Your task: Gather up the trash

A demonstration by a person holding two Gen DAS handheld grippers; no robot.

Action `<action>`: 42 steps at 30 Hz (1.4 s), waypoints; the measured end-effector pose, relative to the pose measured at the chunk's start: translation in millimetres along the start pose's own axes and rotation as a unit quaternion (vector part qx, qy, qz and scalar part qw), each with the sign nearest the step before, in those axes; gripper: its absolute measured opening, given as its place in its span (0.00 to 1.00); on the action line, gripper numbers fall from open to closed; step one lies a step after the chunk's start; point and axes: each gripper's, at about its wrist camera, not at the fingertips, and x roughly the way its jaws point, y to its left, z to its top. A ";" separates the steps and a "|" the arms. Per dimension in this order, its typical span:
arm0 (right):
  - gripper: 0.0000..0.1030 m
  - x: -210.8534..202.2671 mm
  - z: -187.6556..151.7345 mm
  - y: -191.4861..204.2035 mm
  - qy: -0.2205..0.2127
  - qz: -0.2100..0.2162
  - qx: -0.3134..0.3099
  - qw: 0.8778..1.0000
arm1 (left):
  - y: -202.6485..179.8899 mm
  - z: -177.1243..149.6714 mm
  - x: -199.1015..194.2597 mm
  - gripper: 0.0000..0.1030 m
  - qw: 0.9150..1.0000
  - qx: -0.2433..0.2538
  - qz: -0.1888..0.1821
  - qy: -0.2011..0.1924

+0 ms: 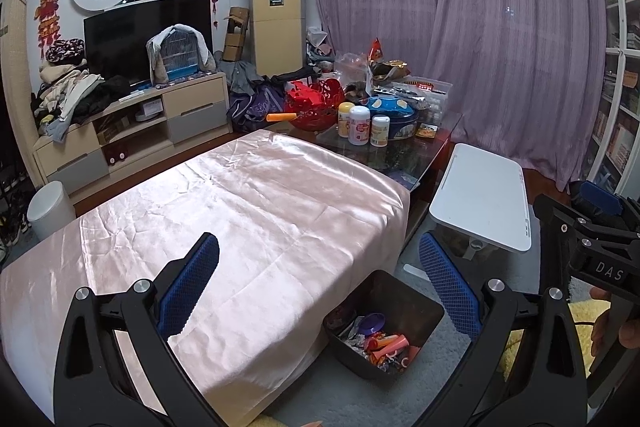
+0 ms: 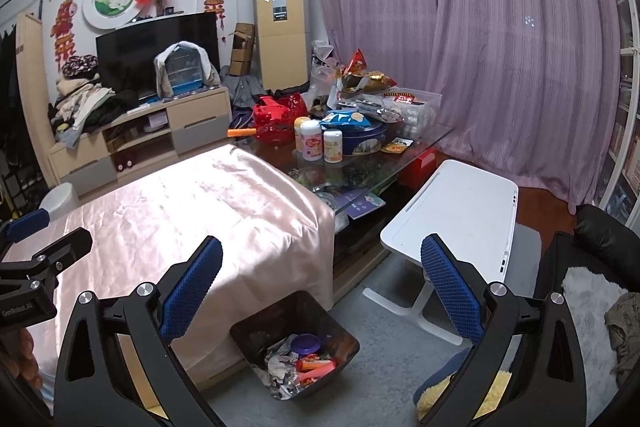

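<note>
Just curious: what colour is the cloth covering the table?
Shiny pale pink cloth, clearest in the left wrist view.

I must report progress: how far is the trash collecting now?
Done: the dark bin on the floor already holds wrappers and bits of plastic, and the pink cloth is bare. In hand: nothing; left tongs and right tongs are open and empty. Left: perhaps the clutter on the glass table.

Your left gripper (image 1: pixel 319 279) fills the bottom of its frame with its blue-padded fingers (image 1: pixel 188 287) spread wide and nothing between them. Your right gripper (image 2: pixel 322 281) sits the same way, wide apart and empty. At the lower right edge of the left view, your fingertips (image 1: pixel 612 323) wrap the right gripper's handle.
</note>
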 end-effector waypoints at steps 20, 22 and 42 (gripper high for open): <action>0.97 3.3 0.4 5.9 0.001 -0.001 -0.004 1.000 | 4.4 1.9 -2.0 0.92 1.000 -0.006 0.002 -0.001; 0.97 3.0 0.1 6.7 0.001 -0.001 -0.004 1.000 | 4.1 2.5 -2.8 0.92 1.000 -0.007 0.001 -0.003; 0.97 -2.3 3.3 5.8 -0.005 -0.003 -0.003 1.000 | 1.4 2.7 -4.8 0.92 1.000 -0.008 0.000 -0.003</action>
